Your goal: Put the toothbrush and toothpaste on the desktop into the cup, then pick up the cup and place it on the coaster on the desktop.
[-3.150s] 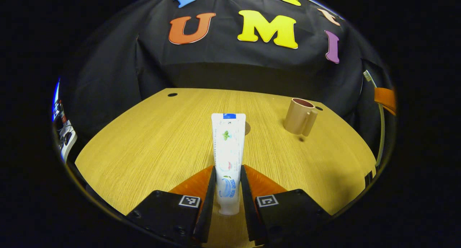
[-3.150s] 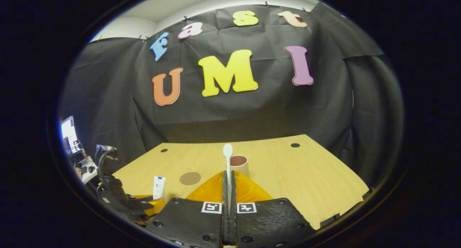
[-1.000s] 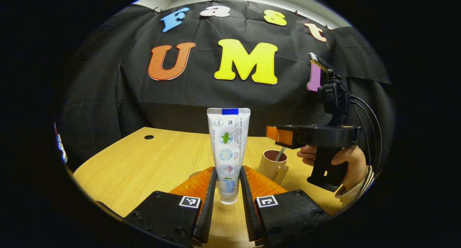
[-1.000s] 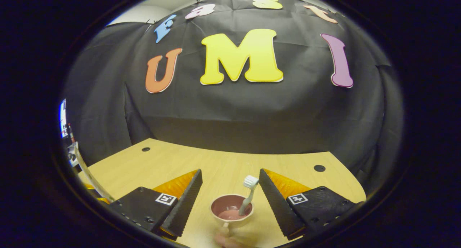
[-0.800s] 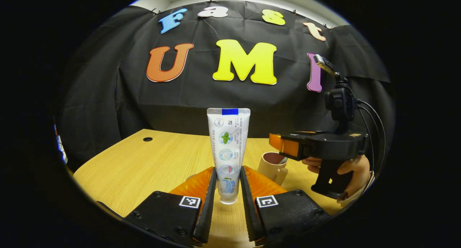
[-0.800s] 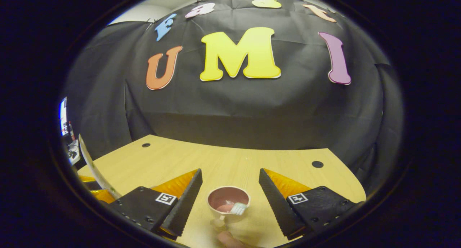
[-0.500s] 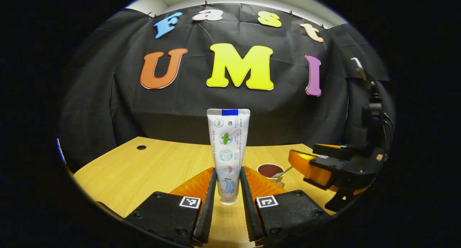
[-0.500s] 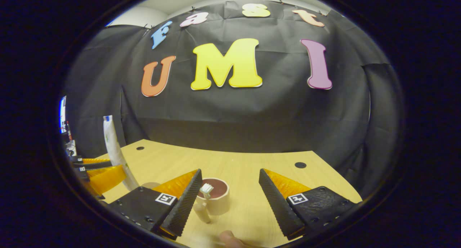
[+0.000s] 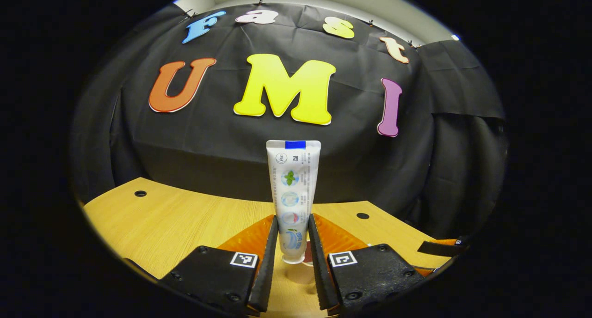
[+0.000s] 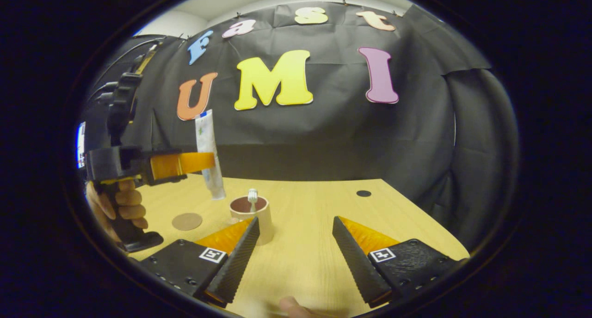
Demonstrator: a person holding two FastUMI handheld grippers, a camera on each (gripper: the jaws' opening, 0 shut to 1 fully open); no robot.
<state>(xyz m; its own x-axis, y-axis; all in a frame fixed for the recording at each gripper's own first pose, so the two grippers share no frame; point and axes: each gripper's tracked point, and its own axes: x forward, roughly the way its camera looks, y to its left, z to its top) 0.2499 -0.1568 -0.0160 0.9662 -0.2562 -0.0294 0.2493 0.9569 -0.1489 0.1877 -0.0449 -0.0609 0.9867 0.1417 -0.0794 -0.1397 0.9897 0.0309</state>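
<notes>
My left gripper (image 9: 293, 237) is shut on a white toothpaste tube (image 9: 293, 188), held upright with its cap down. In the right gripper view that tube (image 10: 207, 151) hangs just above and left of the tan cup (image 10: 252, 218), and the left gripper (image 10: 185, 163) is held by a hand. The toothbrush (image 10: 252, 198) stands in the cup, head up. Under the tube's cap, between my left fingers, the cup's rim (image 9: 300, 272) is partly visible. My right gripper (image 10: 296, 248) is open with nothing between its fingers, to the right of the cup. A round brown coaster (image 10: 187, 221) lies left of the cup.
The wooden desktop (image 10: 314, 221) has small dark holes near its far edge (image 10: 363, 193). A black cloth wall stands close behind the desk. A fingertip (image 10: 289, 304) shows at the bottom of the right gripper view.
The toothbrush dropped into the cup as my right gripper opened, then that gripper drew back to the right. My left gripper carried the toothpaste rightward to above the cup.
</notes>
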